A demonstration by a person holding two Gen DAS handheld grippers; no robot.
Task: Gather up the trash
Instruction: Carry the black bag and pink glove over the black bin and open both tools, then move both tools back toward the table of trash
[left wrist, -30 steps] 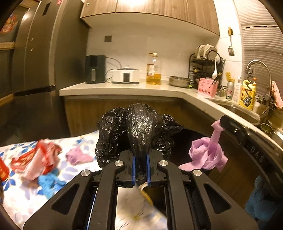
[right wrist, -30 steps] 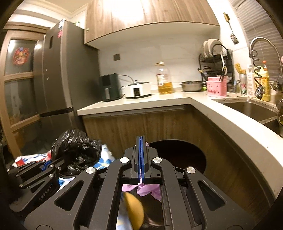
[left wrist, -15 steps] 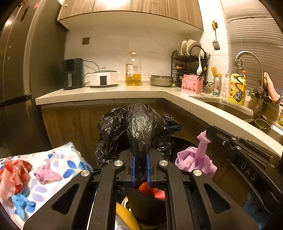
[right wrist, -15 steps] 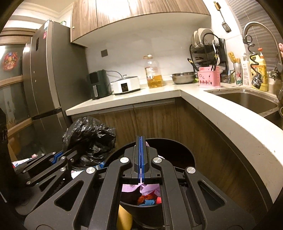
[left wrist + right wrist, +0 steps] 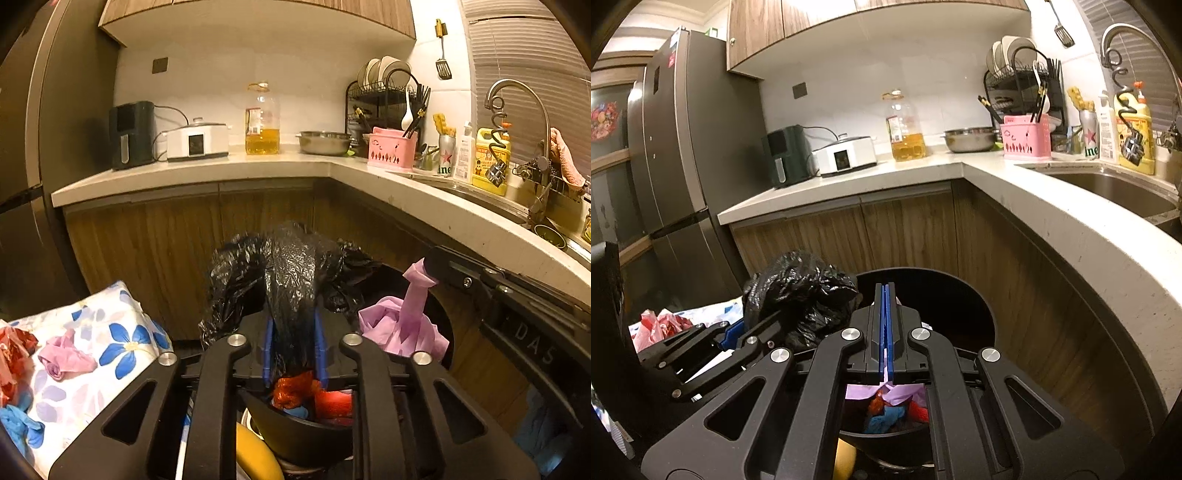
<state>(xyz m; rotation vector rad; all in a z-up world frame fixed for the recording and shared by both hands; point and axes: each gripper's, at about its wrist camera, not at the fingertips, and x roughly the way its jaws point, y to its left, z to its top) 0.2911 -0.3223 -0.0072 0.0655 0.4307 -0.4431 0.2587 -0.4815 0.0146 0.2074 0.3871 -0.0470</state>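
Left gripper [image 5: 293, 343]: jaws pinched on a crumpled black plastic bag [image 5: 288, 273], which bunches up and forward past the blue pads. Right gripper [image 5: 885, 332]: pads pressed nearly flush, clamped on a thin neck of the pink plastic bag [image 5: 400, 325]; the rest of that bag hangs loose below the pinch. The left wrist view shows this best, the pink neck running up into the right gripper's tip.

Key relation: the black trash bin [image 5: 975, 310] sits directly below and just ahead of both grippers. Its open mouth faces up, and red and blue scraps are already inside, visible between the finger frames in both views. The pink bag dangles over the bin opening, long axis roughly vertical. The black bag sits just above the near-left part of the rim, seen from the right wrist. My read: the right gripper is better placed, with its load already over the mouth, so the next move looks like a straight release. The left likely needs a small shift inward first.

More trash is left on the floral cloth [image 5: 110, 332] to the left: a pink wad [image 5: 64, 356], red wrapper [image 5: 14, 347], blue scrap [image 5: 18, 424]. These are well apart from the bin and nearer the left gripper. Something yellow [image 5: 255, 454] sits low beside the bin; can't tell what.

Risk: light film may cling to the pads on release.
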